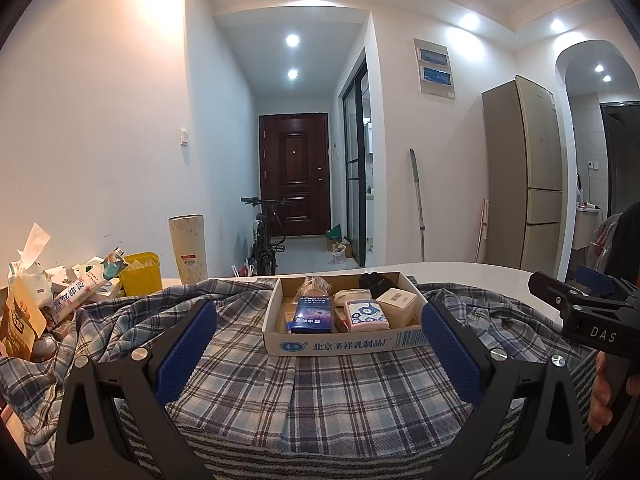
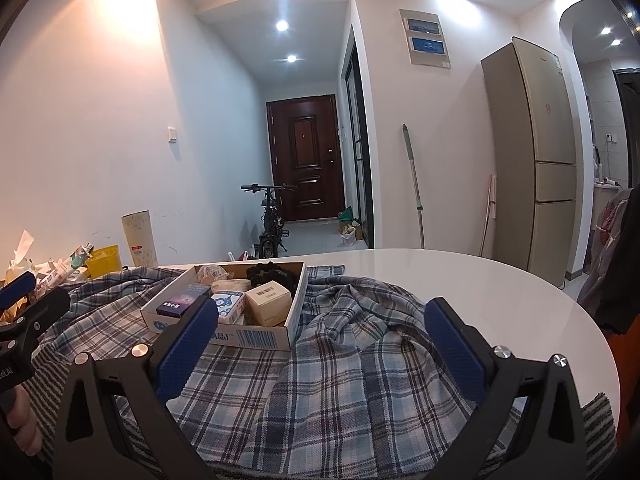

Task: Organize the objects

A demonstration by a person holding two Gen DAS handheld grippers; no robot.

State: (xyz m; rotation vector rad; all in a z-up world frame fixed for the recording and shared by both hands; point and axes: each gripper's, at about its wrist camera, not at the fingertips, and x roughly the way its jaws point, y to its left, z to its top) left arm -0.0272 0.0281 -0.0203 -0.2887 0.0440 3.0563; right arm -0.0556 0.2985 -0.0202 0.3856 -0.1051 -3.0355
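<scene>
Plaid cloth (image 1: 320, 392) fills the foreground under both grippers, lying rumpled over a white table (image 2: 460, 276). On it sits a shallow cardboard box (image 1: 340, 344) with blue print on its front wall. Inside are a dark blue pack (image 1: 312, 314), a white pouch with a blue cartoon (image 1: 367, 314), a cream carton (image 1: 397, 301), a black item (image 1: 374, 280) at the back and a wrapped item (image 1: 316, 285). The left gripper (image 1: 320, 316) has its jaws spread wide and empty; the box lies ahead, between the 2 blue pads. The right gripper (image 2: 320, 320) is also wide and empty, with the box ahead, towards its left pad. A pile of packets (image 1: 60, 292), a yellow tub (image 1: 140, 274) and a tall cup (image 1: 188, 248) stand left of the box.
</scene>
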